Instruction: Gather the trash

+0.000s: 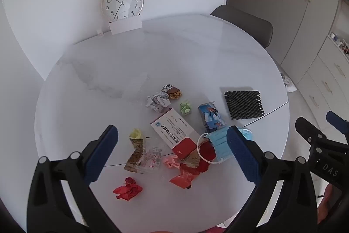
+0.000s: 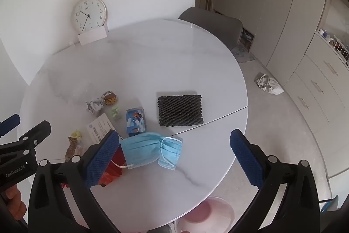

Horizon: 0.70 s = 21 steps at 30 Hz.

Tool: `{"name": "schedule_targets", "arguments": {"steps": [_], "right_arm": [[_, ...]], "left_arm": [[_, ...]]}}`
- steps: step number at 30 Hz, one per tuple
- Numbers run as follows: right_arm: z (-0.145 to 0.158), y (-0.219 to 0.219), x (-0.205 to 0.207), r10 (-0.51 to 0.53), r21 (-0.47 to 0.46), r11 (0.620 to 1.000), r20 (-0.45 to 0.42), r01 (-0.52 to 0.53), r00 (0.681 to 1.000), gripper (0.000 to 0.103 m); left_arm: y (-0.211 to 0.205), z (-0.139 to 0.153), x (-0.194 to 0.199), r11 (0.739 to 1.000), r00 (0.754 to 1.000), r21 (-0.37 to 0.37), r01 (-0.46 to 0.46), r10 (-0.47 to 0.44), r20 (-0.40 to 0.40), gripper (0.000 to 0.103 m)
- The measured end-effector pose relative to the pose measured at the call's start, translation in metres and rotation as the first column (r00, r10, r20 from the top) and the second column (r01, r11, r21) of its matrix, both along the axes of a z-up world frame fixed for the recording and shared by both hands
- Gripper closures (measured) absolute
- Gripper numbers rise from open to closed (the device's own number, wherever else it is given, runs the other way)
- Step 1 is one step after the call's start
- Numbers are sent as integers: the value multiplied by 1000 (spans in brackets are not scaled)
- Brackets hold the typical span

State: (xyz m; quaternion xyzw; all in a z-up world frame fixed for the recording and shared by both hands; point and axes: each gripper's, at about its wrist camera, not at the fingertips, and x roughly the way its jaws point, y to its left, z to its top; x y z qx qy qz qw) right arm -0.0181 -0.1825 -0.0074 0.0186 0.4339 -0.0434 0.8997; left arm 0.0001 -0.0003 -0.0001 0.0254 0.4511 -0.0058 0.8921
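Trash lies scattered on the round white table [image 1: 152,54]: a red-and-white medicine box [image 1: 174,134], a blue face mask [image 2: 150,147], a blue carton [image 1: 210,116], a black foam net [image 1: 243,104], crumpled white paper [image 1: 158,100], a clear snack wrapper [image 1: 141,156], red crumpled paper [image 1: 127,189] and red plastic [image 1: 185,176]. My left gripper [image 1: 172,154] is open and empty above the wrappers. My right gripper [image 2: 174,158] is open and empty above the mask.
A wall clock [image 1: 122,2] leans at the table's back edge behind a white card [image 1: 125,26]. A grey chair [image 1: 244,23] stands behind the table. A pink-bottomed bin [image 2: 207,213] sits on the floor below the near table edge. A bag [image 2: 269,83] lies by the cabinets.
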Motion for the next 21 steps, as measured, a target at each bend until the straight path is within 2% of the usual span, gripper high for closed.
{"name": "schedule_targets", "arguments": {"steps": [6, 7, 10, 14, 21], "right_arm": [[-2, 4, -5, 16, -15, 1000, -17, -16, 1000, 2], [4, 8, 0, -16, 0, 1000, -12, 16, 1000, 2], [6, 12, -3, -20, -2, 1000, -7, 20, 1000, 2], [5, 13, -2, -18, -6, 1000, -7, 18, 1000, 2], [2, 20, -1, -11, -15, 1000, -14, 11, 1000, 2]], "left_arm": [[4, 1, 3, 1000, 1000, -1, -12, 12, 1, 8], [4, 1, 4, 1000, 1000, -2, -16, 16, 1, 8], [5, 1, 7, 1000, 1000, -9, -24, 24, -4, 8], [8, 5, 1, 1000, 1000, -10, 10, -10, 1, 8], [11, 6, 1, 1000, 1000, -12, 12, -12, 4, 8]]}}
